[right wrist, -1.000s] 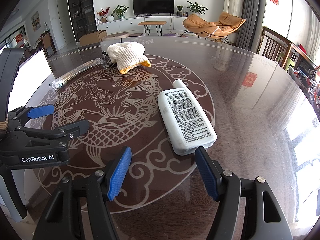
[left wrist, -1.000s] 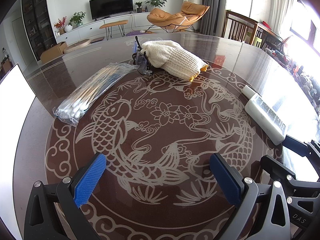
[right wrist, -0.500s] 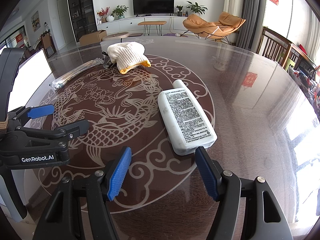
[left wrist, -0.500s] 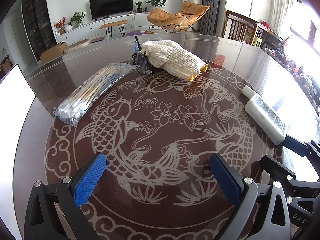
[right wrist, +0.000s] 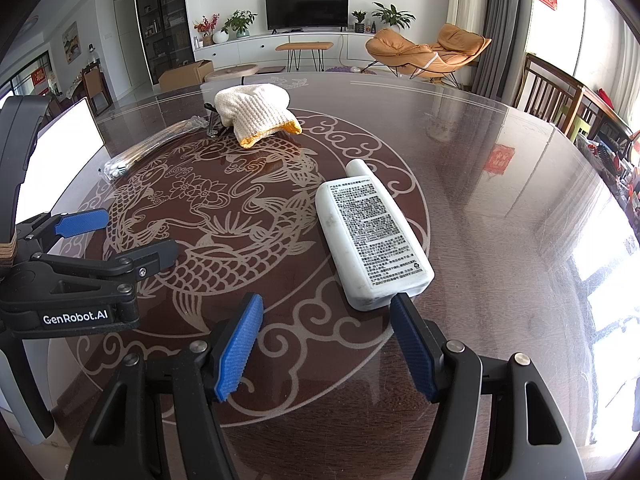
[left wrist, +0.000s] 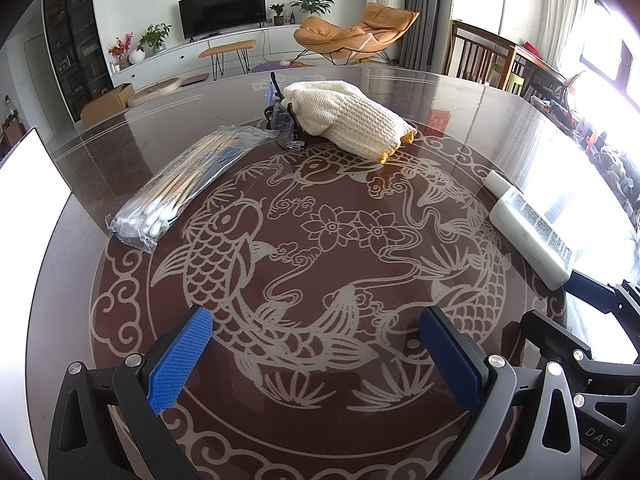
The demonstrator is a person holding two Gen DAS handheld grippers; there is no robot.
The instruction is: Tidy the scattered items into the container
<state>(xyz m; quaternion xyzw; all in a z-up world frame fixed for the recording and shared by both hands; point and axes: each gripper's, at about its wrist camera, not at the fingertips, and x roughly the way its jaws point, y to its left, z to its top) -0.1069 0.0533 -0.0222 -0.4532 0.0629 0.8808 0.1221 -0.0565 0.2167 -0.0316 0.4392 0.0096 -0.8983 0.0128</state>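
Observation:
A bag of cotton swabs (left wrist: 180, 188) lies at the left of the round fish-patterned table (left wrist: 320, 256). Behind it a white knit glove (left wrist: 348, 120) rests against a small dark and clear item (left wrist: 286, 120). A white bottle (left wrist: 528, 228) lies flat on the right. My left gripper (left wrist: 318, 360) hovers open over the near part of the pattern, holding nothing. My right gripper (right wrist: 326, 348) is open too; the bottle's (right wrist: 372, 236) bottom end lies just past its right fingertip. The glove (right wrist: 256, 116) and swabs (right wrist: 152, 148) lie far beyond it. A bright white container (left wrist: 32, 184) stands at the table's left edge.
Each gripper shows in the other's view: the right gripper (left wrist: 568, 308) at lower right, the left gripper (right wrist: 120, 238) at left. Wooden chairs (right wrist: 556, 96) stand past the table's far right rim. A living room with a TV lies beyond.

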